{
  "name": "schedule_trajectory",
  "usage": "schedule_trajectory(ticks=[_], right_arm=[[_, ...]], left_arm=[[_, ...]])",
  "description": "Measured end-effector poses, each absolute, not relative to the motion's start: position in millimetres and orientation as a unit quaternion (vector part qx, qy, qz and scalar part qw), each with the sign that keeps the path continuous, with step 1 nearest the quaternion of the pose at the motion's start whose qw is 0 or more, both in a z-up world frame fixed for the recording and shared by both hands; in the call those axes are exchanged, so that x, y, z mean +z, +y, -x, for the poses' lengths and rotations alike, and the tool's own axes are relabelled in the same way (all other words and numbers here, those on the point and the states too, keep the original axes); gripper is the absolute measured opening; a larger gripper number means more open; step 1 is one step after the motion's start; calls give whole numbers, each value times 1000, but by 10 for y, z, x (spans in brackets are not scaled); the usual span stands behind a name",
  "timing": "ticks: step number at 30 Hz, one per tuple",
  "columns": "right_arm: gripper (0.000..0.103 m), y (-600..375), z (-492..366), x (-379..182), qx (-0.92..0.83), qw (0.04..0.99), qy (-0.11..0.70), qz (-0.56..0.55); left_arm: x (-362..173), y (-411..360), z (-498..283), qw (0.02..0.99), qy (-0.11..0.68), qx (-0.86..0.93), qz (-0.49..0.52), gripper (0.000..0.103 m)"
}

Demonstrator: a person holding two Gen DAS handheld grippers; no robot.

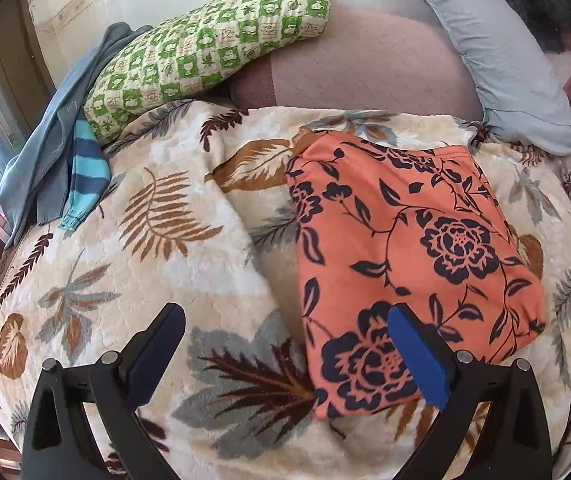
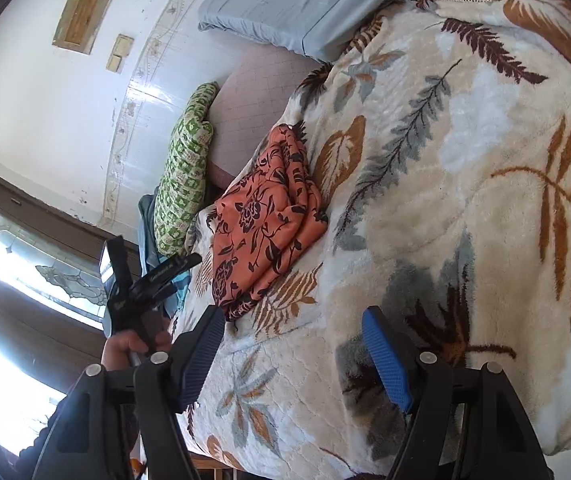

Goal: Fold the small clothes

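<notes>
An orange garment with dark flower print lies folded into a rough rectangle on the leaf-patterned blanket. My left gripper is open and empty, just above the garment's near left corner; its right finger is over the cloth. In the right wrist view the same garment lies left of centre, and my right gripper is open and empty over the blanket, a short way from the garment. The left gripper tool, held in a hand, shows at the left.
A green checked pillow, blue-grey and striped clothes and a light blue pillow lie at the back of the bed. A pink sheet lies behind the blanket. A wall and window are at the left.
</notes>
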State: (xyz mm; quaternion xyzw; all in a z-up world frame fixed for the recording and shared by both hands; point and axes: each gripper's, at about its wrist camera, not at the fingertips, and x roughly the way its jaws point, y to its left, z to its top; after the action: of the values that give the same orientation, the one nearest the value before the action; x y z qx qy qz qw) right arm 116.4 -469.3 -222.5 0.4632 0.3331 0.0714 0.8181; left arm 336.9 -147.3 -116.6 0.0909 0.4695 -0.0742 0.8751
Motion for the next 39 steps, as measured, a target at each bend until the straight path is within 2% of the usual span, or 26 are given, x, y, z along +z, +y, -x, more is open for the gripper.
schedule_trajectory(ticks=[8,14,23,31,34,39], right_arm=[[75,-4681,-1480,-2284,77,810,353,-462],[75,-4507,-1638,-2209,101,824,364,-422],[74,-4392,-2176,-2176,74,847,358,-386],[75,-4608,-2778,-2392,36,833,333,-440],[75,-4566,-2965,-2502,32,826,350,-441],[75,-4525,-3210,-2713,34,798,397,-452]], left_arm=[[-1038,-749,-3268,880,468,-42,-73,101],[-1114,-479,-3271,876,475,-86,-16,101],[-1487,-656,-3338,858,471,-195,64,101],[-1736,-890,-3543,837,485,-238,90,101],[-1824,-997,-3643,814,514,-253,98,101],[-1851,-1146,-3669,799,508,-299,125,101]])
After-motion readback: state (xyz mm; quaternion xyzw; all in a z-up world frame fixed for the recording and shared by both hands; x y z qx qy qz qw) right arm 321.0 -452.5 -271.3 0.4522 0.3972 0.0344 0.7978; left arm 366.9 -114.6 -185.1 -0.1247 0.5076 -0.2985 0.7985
